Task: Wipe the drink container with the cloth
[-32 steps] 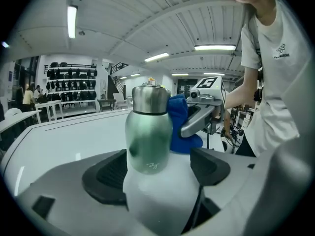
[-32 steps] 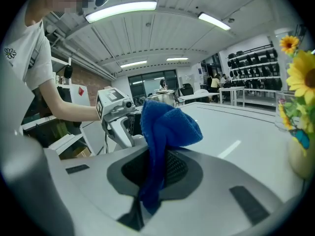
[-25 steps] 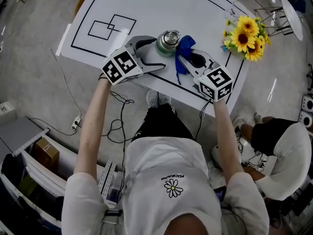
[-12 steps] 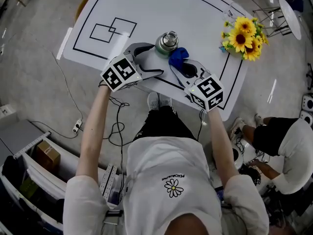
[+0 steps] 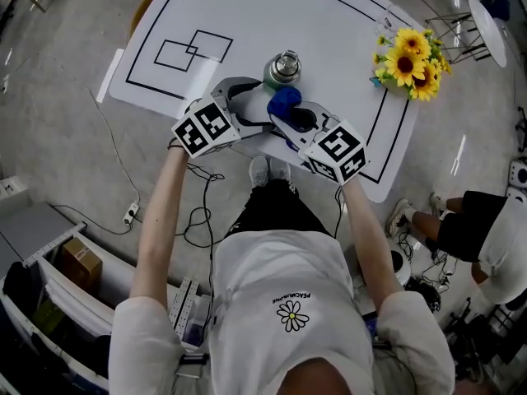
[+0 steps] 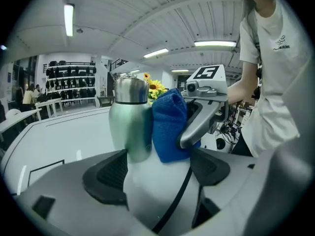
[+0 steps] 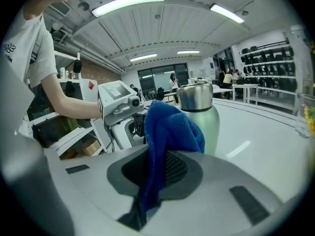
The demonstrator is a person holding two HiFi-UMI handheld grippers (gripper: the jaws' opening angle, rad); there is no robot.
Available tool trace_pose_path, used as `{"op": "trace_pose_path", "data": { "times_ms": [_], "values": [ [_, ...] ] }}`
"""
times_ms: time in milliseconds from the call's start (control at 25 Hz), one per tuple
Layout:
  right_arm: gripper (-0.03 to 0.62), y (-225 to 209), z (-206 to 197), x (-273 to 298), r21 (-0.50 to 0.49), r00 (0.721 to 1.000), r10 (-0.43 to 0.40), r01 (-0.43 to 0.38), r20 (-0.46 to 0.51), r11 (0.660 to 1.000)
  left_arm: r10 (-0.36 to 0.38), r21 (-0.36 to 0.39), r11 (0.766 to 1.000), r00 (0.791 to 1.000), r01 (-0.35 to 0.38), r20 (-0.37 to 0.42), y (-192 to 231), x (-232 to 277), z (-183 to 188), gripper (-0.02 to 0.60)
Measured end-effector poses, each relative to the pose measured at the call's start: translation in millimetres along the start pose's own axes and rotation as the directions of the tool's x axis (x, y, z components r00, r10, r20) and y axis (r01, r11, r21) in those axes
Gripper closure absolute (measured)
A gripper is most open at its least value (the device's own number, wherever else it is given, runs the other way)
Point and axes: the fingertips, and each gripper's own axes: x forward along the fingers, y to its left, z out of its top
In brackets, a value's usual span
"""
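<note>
A green drink container [image 5: 282, 67] with a steel lid stands upright on the white table [image 5: 329, 23]. In the left gripper view the container [image 6: 129, 119] rises just beyond my open left gripper [image 6: 157, 166], close to its left jaw and not clamped. My right gripper [image 5: 290, 122] is shut on a bunched blue cloth [image 5: 282, 104]. The cloth [image 6: 170, 124] sits against the container's near right side. From the right gripper view the cloth [image 7: 165, 132] hangs out of the jaws, with the container [image 7: 202, 114] right behind it. My left gripper [image 5: 257, 105] lies left of the cloth.
A bunch of sunflowers [image 5: 408, 60] stands at the table's right end. Black outlined squares [image 5: 193, 52] are drawn at the left of the table. Both grippers work close to the table's near edge [image 5: 247, 142]. A person [image 5: 494, 237] sits on the floor at the right.
My right gripper has carried the cloth leftward, from the container's right side to its near side. The left gripper's jaws now sit a little back from the container.
</note>
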Motion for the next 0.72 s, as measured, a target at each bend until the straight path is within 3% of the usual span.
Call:
{"op": "trace_pose_path", "data": {
  "times_ms": [120, 240, 480, 720],
  "values": [
    [0.553, 6, 4, -10, 0.012, 1.000, 0.016, -0.016, 0.015, 1.000, 0.006, -0.008, 1.000, 1.000, -0.006, 0.011, -2, -3, 0, 0.196],
    [0.553, 3, 25, -42, 0.056, 0.995, -0.001, -0.005, 0.095, 0.998, 0.045, -0.050, 0.998, 0.997, -0.042, 0.058, 3, -8, 8, 0.196],
    [0.553, -57, 74, -75, 0.174, 0.966, -0.104, 0.063, 0.238, 0.983, 0.094, -0.078, 0.993, 0.991, -0.086, 0.096, 20, -8, 21, 0.196],
    [0.553, -80, 87, -58, 0.231, 0.969, -0.047, -0.010, 0.243, 0.973, 0.128, -0.083, 0.989, 0.987, -0.120, 0.093, 36, 2, 25, 0.196]
  ]
}}
